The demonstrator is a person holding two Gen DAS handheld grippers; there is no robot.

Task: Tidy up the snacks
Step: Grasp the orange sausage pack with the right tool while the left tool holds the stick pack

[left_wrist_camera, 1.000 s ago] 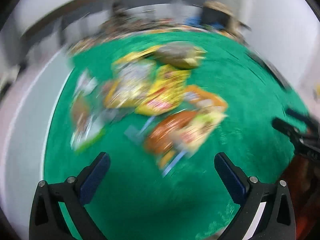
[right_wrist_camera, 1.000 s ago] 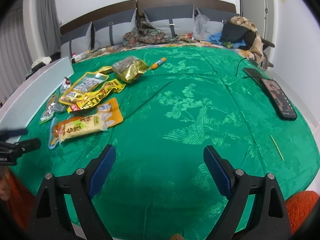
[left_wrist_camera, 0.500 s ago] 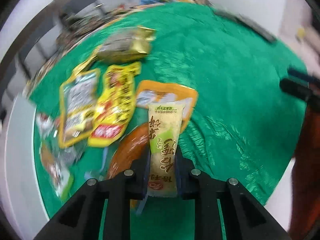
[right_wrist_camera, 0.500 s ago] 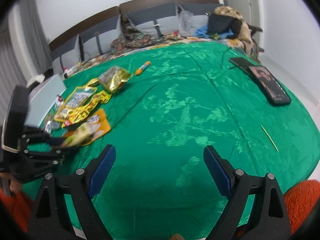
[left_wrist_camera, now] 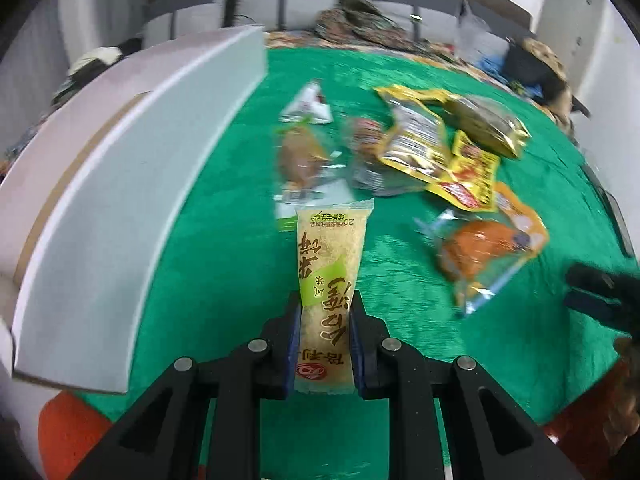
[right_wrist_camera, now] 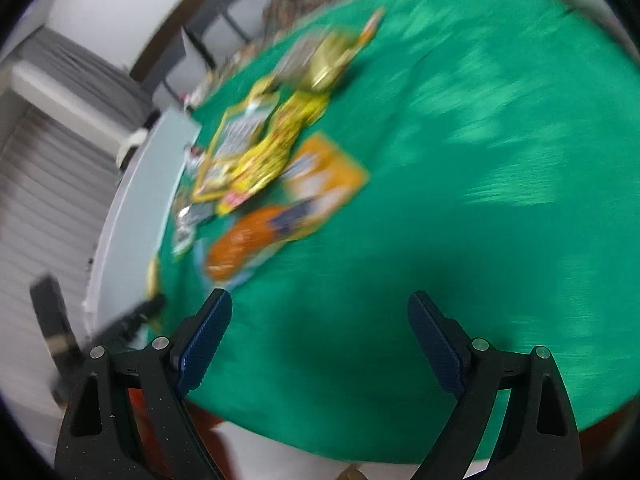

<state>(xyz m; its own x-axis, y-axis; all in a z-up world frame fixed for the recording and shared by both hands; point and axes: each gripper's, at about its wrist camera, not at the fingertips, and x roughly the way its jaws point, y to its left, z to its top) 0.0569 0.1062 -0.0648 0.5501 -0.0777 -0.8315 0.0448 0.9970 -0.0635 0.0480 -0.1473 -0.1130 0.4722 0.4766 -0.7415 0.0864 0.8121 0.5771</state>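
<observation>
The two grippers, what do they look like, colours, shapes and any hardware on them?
Both match. The left gripper and the right gripper have matte black, angular frames with triangular cut-outs and round silver bolt heads at the joints. Each carries two tapering fingers faced with dark blue textured pads. No cables or printed markings show. The right wrist view is blurred, so finer detail is unclear.

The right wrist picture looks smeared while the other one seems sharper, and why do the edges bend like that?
Right wrist view: the green cloth and the snack pile are streaked with motion blur; only the open right gripper is crisp. Left wrist view: the pale rice-cracker packet clamped in the left gripper is sharp, farther snacks soft. Both views bend straight lines like the white box through fisheye distortion.
</observation>
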